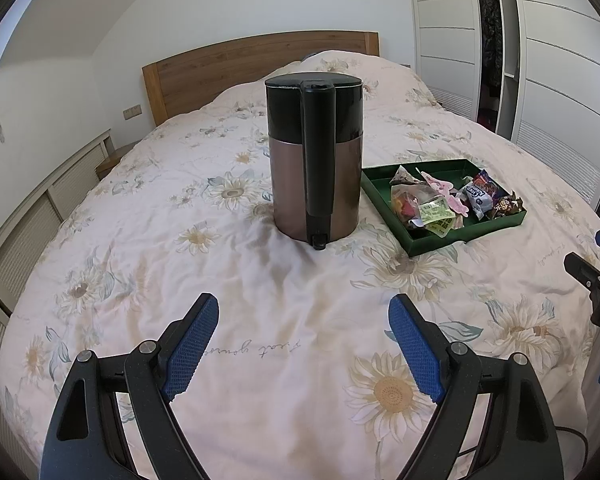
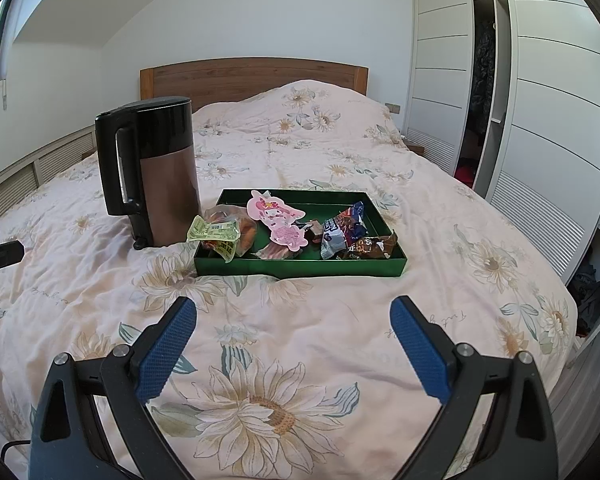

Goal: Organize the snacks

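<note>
A green tray [image 2: 300, 270] is lying on a bed [image 2: 284, 360] covered with a pale quilt printed with sunflowers, and the snacks are sitting inside it. At the tray's left end a clear bag with a yellow-green label [image 2: 216, 234] is hanging slightly over the rim. A pink cartoon-shaped packet [image 2: 278, 222] is lying across the middle, and a blue and white wrapper [image 2: 340, 228] and a brown wrapper [image 2: 370, 246] are resting at the right end. Just beside the tray's left end a kettle [image 2: 160, 172] with a brown body and black lid is standing upright on the quilt, its handle facing the left side of the right wrist view.

The right gripper [image 2: 292, 320] is hovering over the quilt short of the tray, its jaws spread wide with nothing between the blue pads. The left gripper [image 1: 302, 318] is likewise hovering released and empty, pointing at the kettle [image 1: 314, 160], with the tray [image 1: 432, 246] off to its right. Neither gripper is touching anything. A wooden headboard [image 2: 252, 76] is standing behind, and a white wardrobe [image 2: 540, 80] is lining the right wall
</note>
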